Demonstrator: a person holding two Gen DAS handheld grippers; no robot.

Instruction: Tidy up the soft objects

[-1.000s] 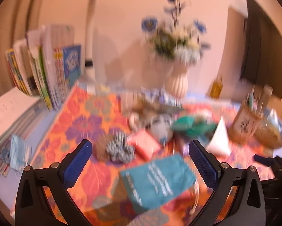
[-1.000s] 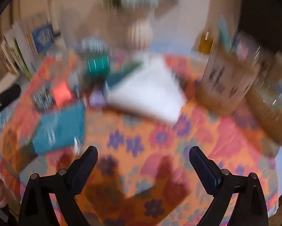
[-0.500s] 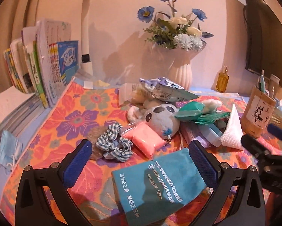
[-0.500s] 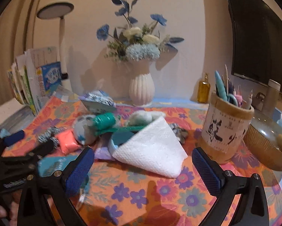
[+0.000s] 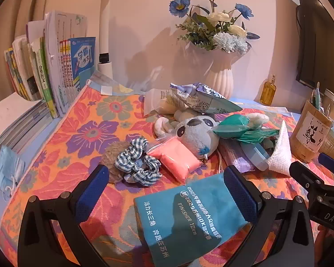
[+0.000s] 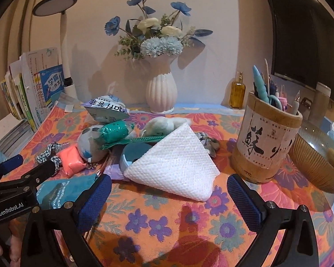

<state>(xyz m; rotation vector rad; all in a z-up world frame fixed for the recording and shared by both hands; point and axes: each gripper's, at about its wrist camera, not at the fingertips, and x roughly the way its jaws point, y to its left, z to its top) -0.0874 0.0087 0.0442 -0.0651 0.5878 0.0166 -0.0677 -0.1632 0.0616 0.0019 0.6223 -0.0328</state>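
Note:
A heap of soft things lies on the flowered cloth (image 5: 84, 133): a checked scrunchie (image 5: 136, 163), a pink packet (image 5: 174, 159), a plush panda (image 5: 195, 133), green wrapped items (image 5: 238, 129) and a folded white paper towel (image 6: 178, 164). A teal cloth pouch (image 5: 184, 213) lies nearest, right under my left gripper (image 5: 164, 193), which is open and empty. My right gripper (image 6: 169, 202) hangs open just in front of the paper towel, with nothing between its fingers. The left gripper (image 6: 13, 178) also shows at the left edge of the right wrist view.
Books (image 5: 62, 73) stand along the left edge beside a white lamp post (image 5: 104, 33). A white flower vase (image 6: 160, 89) stands at the back. On the right are a bamboo pen holder (image 6: 265, 140), a ribbed gold bowl (image 6: 318, 158) and a small amber bottle (image 6: 237, 93).
Both views have steadied from a blurred swing. My left gripper has come lower and closer to the teal pouch; my right gripper has tilted up and faces the paper towel.

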